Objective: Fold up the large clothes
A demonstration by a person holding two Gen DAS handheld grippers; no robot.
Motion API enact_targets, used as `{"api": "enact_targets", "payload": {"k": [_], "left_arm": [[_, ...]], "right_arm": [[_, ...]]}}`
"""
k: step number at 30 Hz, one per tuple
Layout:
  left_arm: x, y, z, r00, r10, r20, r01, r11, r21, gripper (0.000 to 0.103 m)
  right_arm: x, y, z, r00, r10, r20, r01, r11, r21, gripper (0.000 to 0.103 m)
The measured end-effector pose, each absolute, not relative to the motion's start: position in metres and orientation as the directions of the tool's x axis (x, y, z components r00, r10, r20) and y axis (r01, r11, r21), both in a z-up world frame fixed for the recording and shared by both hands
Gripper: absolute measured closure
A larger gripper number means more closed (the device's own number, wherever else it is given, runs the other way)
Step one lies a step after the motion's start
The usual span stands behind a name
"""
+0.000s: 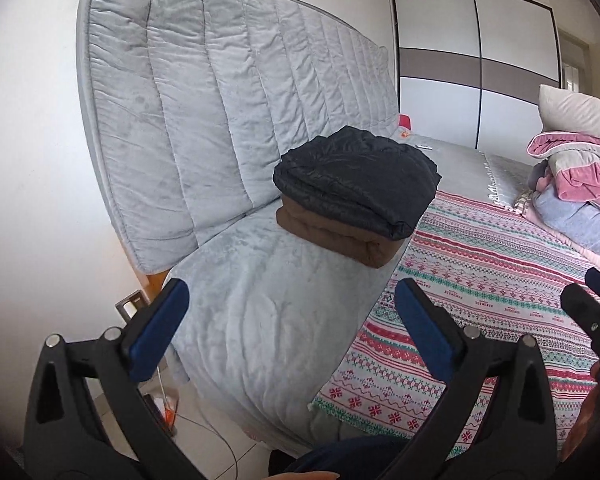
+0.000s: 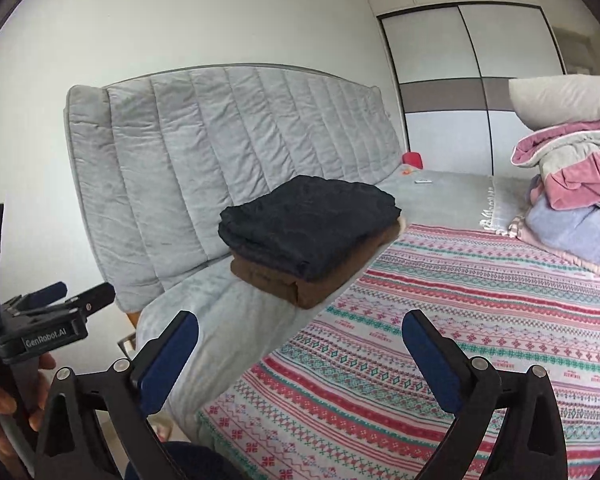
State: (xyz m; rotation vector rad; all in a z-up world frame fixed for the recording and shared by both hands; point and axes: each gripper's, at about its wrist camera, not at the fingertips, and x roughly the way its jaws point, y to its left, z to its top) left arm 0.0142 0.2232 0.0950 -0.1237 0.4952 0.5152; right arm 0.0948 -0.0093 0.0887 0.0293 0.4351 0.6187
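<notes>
- The bed (image 1: 260,320), covered in grey plush, carried a patterned blanket (image 1: 480,280) on its right side.
- A folded black garment (image 1: 356,180) lay stacked on a folded brown garment (image 1: 332,232) near the headboard (image 1: 220,100).
- The left gripper (image 1: 292,328) hovered above the bed, fingers wide apart and empty.
- The right gripper (image 2: 300,360) likewise hung spread and empty.

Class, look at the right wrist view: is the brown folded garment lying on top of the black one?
No: the black folded garment lies on top, with the brown folded garment underneath it.
</notes>
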Motion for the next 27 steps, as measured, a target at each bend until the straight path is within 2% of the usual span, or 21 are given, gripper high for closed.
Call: {"api": "enact_targets", "payload": {"k": [20,27], "left_arm": [[0.028,0.173,0.09,0.72,0.485,-0.496,-0.508,0.856,0.098,0.001],[0.023,0.163,0.094,0.711,0.527,-0.466,-0.529,0.837,0.138,0.001]], "right_arm": [[0.099,-0.035,0.081,0.718,0.563,-0.409,-0.536,0.822,0.192,0.0],[0.1,-0.038,0.08,0.718,0.561,-0.411,-0.532,0.824,0.196,0.0]]}}
